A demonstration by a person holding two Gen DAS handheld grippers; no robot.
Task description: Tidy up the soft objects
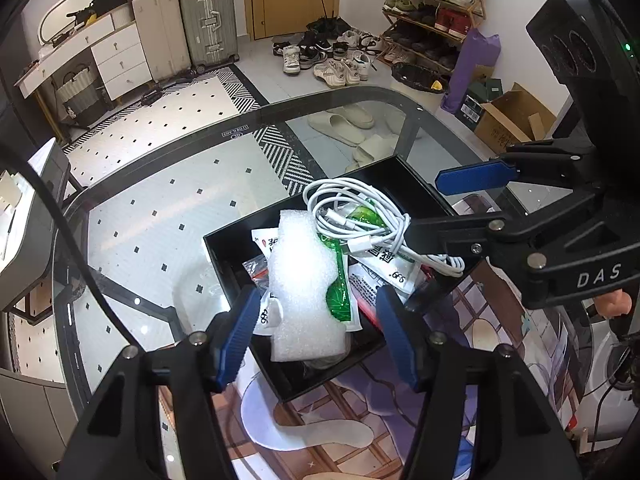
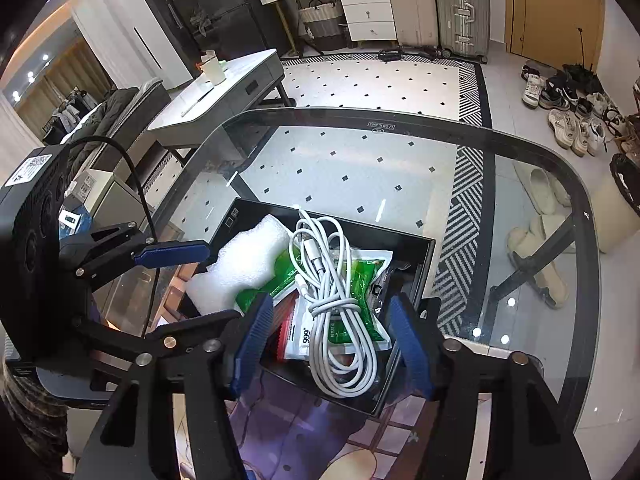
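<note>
A black box [image 1: 404,170] [image 2: 416,240] stands on the glass table. In it lie a white foam sheet [image 1: 302,280] [image 2: 244,264], a coiled white cable [image 1: 356,216] [image 2: 336,304], a green-and-white sachet [image 1: 340,300] [image 2: 360,280] and other small packets. My left gripper [image 1: 316,336] is open just above the near end of the foam sheet, holding nothing. My right gripper [image 2: 332,344] is open over the cable's near end, holding nothing. Each gripper shows in the other's view, the right [image 1: 440,200] and the left [image 2: 208,280].
The glass table [image 1: 160,200] [image 2: 360,152] has a printed mat [image 1: 360,432] [image 2: 320,440] under the box's near side. On the floor beyond are slippers [image 1: 348,120], shoes [image 1: 328,56], a shoe rack [image 1: 432,4], suitcases [image 1: 188,24] and a cardboard box [image 1: 512,120].
</note>
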